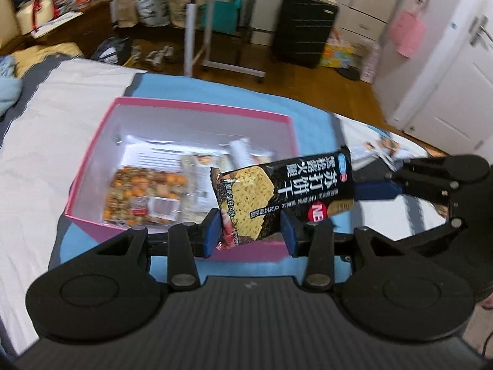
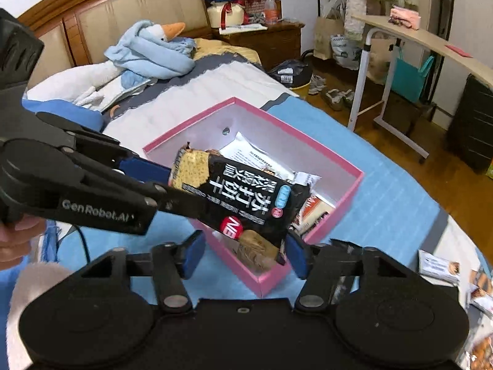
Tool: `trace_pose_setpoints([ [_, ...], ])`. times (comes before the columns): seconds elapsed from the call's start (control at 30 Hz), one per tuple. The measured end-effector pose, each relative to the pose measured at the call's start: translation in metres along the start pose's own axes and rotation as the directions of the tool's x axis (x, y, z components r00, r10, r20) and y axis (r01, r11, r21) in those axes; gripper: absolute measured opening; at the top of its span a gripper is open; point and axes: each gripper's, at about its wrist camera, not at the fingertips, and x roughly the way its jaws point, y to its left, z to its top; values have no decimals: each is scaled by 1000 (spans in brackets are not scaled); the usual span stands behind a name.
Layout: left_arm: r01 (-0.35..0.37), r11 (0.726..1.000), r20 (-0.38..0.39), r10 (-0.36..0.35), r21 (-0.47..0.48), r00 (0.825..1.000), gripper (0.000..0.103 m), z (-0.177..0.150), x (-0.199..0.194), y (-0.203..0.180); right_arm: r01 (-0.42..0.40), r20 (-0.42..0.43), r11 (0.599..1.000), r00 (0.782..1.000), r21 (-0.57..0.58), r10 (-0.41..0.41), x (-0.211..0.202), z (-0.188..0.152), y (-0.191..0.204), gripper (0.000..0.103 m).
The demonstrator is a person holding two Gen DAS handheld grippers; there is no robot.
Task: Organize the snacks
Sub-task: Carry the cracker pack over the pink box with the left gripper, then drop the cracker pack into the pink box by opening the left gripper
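Observation:
A black soda-cracker packet (image 1: 283, 194) hangs over the pink box (image 1: 197, 104). My left gripper (image 1: 251, 231) has its blue pads against one end of the packet. In the right wrist view the packet (image 2: 243, 203) runs from the left gripper's fingers (image 2: 144, 166) to my right gripper (image 2: 246, 252), whose jaws stand wide with only the right pad near the packet's end. The pink box (image 2: 339, 157) holds several snack packs, among them a clear bag of mixed nuts (image 1: 141, 197).
The box rests on a blue mat (image 2: 385, 203) on a bed with white bedding (image 1: 46, 141). More snack packets (image 2: 440, 266) lie on the mat at the right. A goose plush (image 2: 148, 49), a rolling desk (image 2: 400, 43) and floor clutter lie beyond.

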Motion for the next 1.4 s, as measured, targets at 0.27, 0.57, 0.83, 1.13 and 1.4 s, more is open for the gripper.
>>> trace_pose_setpoints([
  [0.27, -57, 998, -16, 56, -39, 998, 42, 4, 45, 42, -77, -60, 986, 994, 148, 87, 67, 8, -17, 53],
  [0.57, -111, 993, -13, 111, -35, 994, 57, -3, 57, 42, -105, -55, 976, 992, 192, 117, 71, -7, -29, 55],
  [0.83, -119, 993, 53, 118, 27, 992, 72, -7, 12, 1, -62, 40, 990, 998, 123, 58, -14, -16, -53, 57],
  [1.13, -82, 990, 58, 75, 118, 995, 86, -3, -12, -73, -11, 105, 994, 995, 110, 0, -94, -37, -95, 63],
  [1.4, -34, 984, 35, 29, 178, 999, 90, -3, 10, -137, 55, 94, 982, 993, 181, -73, -113, -66, -144, 68],
])
